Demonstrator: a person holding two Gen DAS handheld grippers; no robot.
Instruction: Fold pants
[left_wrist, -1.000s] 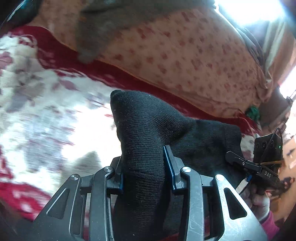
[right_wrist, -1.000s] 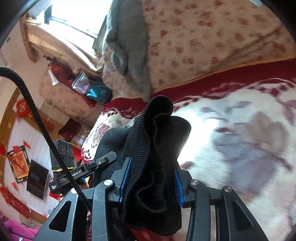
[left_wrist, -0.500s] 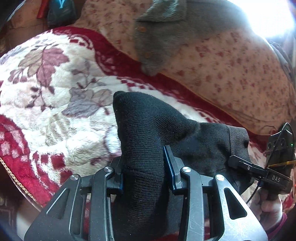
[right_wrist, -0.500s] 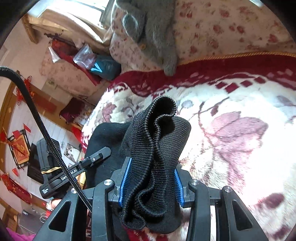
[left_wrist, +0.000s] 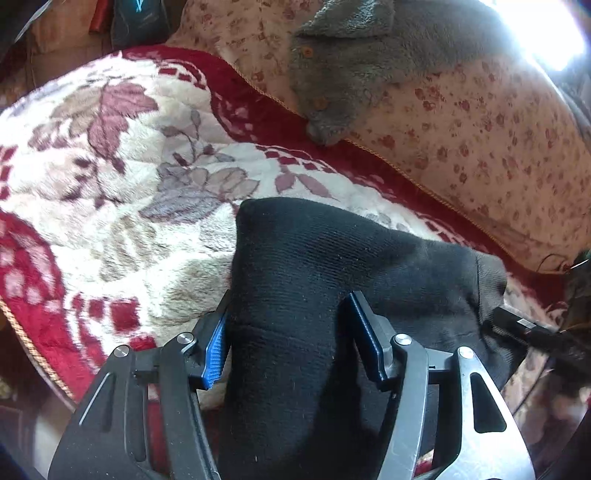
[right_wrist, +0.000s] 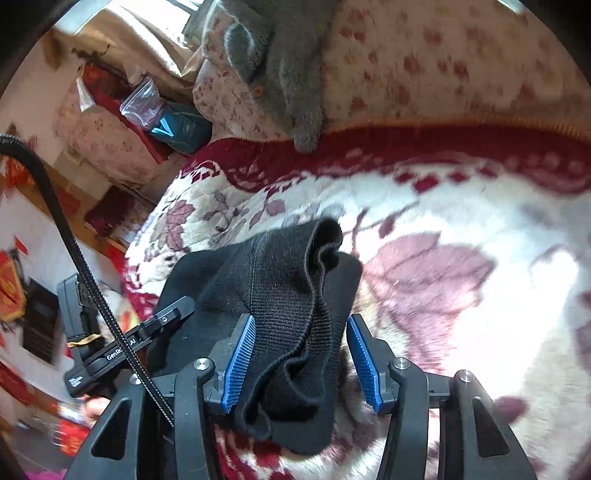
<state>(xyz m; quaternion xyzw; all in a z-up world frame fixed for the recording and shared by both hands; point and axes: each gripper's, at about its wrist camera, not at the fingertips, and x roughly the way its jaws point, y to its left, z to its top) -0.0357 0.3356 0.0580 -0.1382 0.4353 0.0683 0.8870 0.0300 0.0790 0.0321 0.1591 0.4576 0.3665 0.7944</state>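
The black knit pants (left_wrist: 317, 273) lie bunched between both grippers over the floral blanket (left_wrist: 122, 192). My left gripper (left_wrist: 290, 332) has its jaws spread, with gaps beside the fabric that still sits between the blue pads (left_wrist: 214, 350). My right gripper (right_wrist: 301, 358) is also spread open; the ribbed waistband (right_wrist: 295, 317) rests against the left pad (right_wrist: 238, 362), with a clear gap to the right pad. The other gripper shows at the right edge of the left wrist view (left_wrist: 535, 332) and at the left of the right wrist view (right_wrist: 122, 343).
A grey fleece garment (left_wrist: 354, 70) lies on a flowered quilt (left_wrist: 480, 129) at the back of the bed. The blanket's red border and edge (left_wrist: 33, 332) run at the left. Bags and clutter (right_wrist: 166, 122) stand beyond the bed.
Both grippers have opened: the pads have moved apart from the pants they clamped before. Both have lowered toward the blanket, and the pants now sag onto it.
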